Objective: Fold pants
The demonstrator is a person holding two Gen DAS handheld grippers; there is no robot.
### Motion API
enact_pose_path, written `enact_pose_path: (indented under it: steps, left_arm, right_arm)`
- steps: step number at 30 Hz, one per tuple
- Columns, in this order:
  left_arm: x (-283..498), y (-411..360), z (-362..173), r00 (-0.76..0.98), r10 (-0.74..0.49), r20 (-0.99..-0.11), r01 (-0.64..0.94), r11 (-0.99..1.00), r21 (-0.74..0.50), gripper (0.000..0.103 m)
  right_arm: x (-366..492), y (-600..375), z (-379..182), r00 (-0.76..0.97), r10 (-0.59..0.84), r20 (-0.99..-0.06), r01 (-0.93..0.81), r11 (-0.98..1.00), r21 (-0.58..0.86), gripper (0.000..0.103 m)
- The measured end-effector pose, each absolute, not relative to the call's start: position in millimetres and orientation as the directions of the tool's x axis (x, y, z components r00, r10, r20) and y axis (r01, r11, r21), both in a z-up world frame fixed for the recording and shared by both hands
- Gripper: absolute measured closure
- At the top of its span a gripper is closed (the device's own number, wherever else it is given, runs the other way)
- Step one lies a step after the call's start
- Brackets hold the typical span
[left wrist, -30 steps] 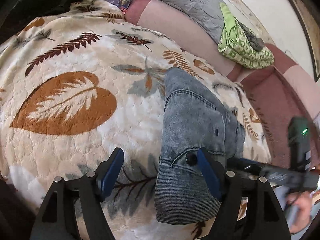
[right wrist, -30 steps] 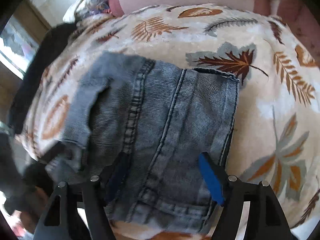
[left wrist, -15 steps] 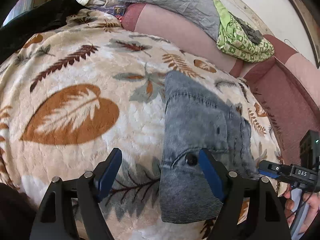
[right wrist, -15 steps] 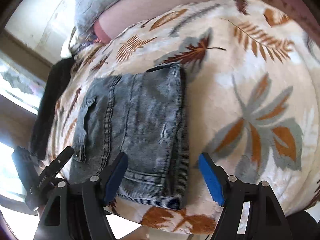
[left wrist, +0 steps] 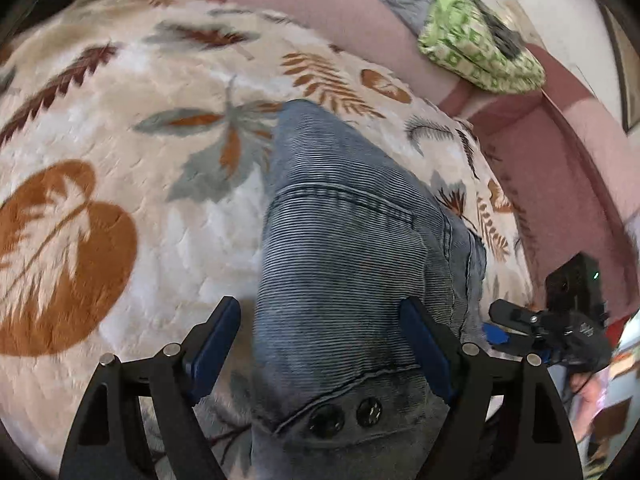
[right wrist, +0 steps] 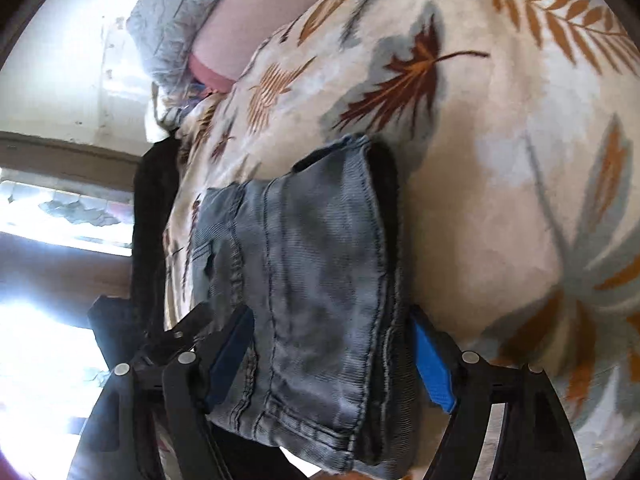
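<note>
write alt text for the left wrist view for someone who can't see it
Folded grey-blue jeans lie on a cream leaf-print blanket, between the open blue-padded fingers of the left gripper. The right gripper reaches in from the right edge.

One folded pair of jeans (left wrist: pixel 340 264), one leaf-print blanket (left wrist: pixel 120 128), two tools (left wrist: pixel 320 344)

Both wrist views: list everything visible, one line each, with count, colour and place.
jeans: one, faded blue-grey, folded, on the blanket between both tongs
blanket: one, cream with brown and grey leaves, covering the bed
pillow: one, green patterned, against the wall, top right
quilt: one, pale grey, crumpled at the bed's far end
dark garment: one, black, at the blanket's edge
left tongs: black with blue pads, open astride the jeans
right tongs: black with blue pads, open astride the jeans
</note>
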State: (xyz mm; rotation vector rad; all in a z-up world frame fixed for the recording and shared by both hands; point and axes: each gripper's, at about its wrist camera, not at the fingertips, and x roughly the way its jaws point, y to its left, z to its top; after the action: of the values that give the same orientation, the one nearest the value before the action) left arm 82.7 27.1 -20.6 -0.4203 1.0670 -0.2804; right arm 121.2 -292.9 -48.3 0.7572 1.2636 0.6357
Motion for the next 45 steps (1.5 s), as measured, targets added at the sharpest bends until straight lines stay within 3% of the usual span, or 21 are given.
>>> enact_pose_path:
  steps: [5,10,14,20,25,36,45]
  left_arm:
    - [85,23,-23,0.454,-0.431,-0.78,0.023,0.881,-0.473,0.02]
    - [88,19,-24,0.461,-0.398,-0.793,0.037,0.902,-0.431,0.021]
    - [87,14,-24,0.473,-0.378,-0.796,0.057,0.915,-0.4,0.027]
    - [83,12,-22,0.485,-0.357,-0.798,0.089,0.928,-0.361,0.035]
    - [79,10,-20,0.497,-0.343,-0.797,0.112,0.936,-0.333,0.042]
    - [71,3,-9,0.533,-0.301,-0.791,0.147,0.953,-0.264,0.062]
    - [57,-10,16,0.61,-0.25,-0.752,0.193,0.967,-0.165,0.073]
  right_arm:
    - [121,-299,-61,0.219,0.813,-0.54,0.068,0.54,0.839,0.023]
    - [123,-276,-50,0.198,0.721,-0.664,0.01,0.676,0.737,0.026]
    - [114,-263,-41,0.231,0.593,-0.771,-0.04,0.798,0.602,0.049]
    - [112,-254,-32,0.26,0.52,-0.814,-0.059,0.849,0.524,0.054]
    - [110,-255,-28,0.27,0.52,-0.811,-0.064,0.85,0.524,0.056]
    - [94,-267,-10,0.322,0.562,-0.762,-0.112,0.822,0.559,0.082]
    - [84,-267,23,0.381,0.599,-0.704,-0.196,0.797,0.572,0.087]
